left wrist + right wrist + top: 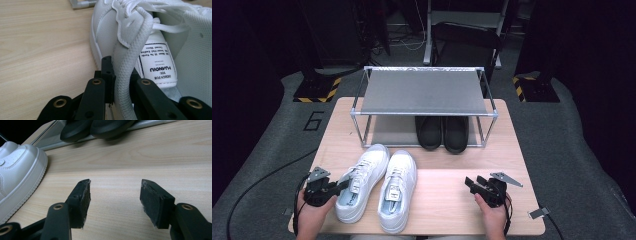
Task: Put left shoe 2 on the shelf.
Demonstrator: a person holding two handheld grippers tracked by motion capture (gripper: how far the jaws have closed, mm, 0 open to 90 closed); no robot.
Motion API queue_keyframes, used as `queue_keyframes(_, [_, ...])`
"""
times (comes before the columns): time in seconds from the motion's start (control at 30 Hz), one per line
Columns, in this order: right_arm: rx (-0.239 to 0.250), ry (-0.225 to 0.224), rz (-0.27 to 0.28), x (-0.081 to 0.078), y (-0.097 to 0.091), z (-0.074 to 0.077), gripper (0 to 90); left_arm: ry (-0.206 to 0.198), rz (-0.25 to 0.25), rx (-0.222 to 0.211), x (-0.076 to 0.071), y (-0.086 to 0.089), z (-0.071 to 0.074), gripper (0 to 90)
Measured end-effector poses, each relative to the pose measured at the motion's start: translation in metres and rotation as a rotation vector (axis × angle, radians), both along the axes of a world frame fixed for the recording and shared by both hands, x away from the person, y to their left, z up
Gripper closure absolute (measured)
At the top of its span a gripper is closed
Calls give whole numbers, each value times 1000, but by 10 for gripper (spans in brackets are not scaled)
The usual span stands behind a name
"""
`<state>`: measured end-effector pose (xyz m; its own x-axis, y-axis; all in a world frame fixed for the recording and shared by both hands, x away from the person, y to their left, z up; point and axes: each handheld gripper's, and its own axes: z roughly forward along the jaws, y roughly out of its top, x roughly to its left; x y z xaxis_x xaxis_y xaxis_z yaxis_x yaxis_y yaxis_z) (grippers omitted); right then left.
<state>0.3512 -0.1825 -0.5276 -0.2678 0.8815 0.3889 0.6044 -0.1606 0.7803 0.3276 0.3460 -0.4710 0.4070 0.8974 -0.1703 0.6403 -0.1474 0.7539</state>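
At the left edge of the pale wooden table [447,200], the left gripper [328,188] has its two black jaws clamped on the padded collar of the left-hand white lace-up sneaker [362,182], which sits flat on the tabletop with its toe pointing toward the rack. In the left gripper view the woven white collar edge [125,82] runs straight down between the closed jaws, and the sneaker's tongue label [157,66] lies just beside them. Touching or nearly touching that shoe on its right is its twin, the second white lace-up sneaker [398,190], also flat and toe-forward. Behind the pair stands a two-tier metal-framed shoe rack with grey shelves [422,92], and a pair of black shoes [442,132] rests on its lower shelf, toes toward the person. Farther right, well apart from the sneakers, the right gripper [473,184] hangs low over bare wood in the person's hand; the right gripper view shows its jaws standing wide apart with nothing between them, its black pads [83,200] clear of everything.
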Motion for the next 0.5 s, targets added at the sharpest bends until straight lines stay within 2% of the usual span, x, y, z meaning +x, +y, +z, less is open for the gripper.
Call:
queue_keyframes(0.13, [6, 2, -4, 0, -1, 0, 412, -6, 4, -3, -2, 0, 11, 828])
queue_keyframes(0.17, [6, 1, -4, 0, -1, 0, 411, -20, 6, 2, -2, 0, 15, 828])
queue_keyframes(0.47, [9, 6, -7, -1, -2, 1, 411, -22, 0, 5, -4, 3, 43, 825])
queue_keyframes(0.5, [10, 6, -7, -1, -2, 1, 411, -33, 1, 5, -4, 3, 46, 824])
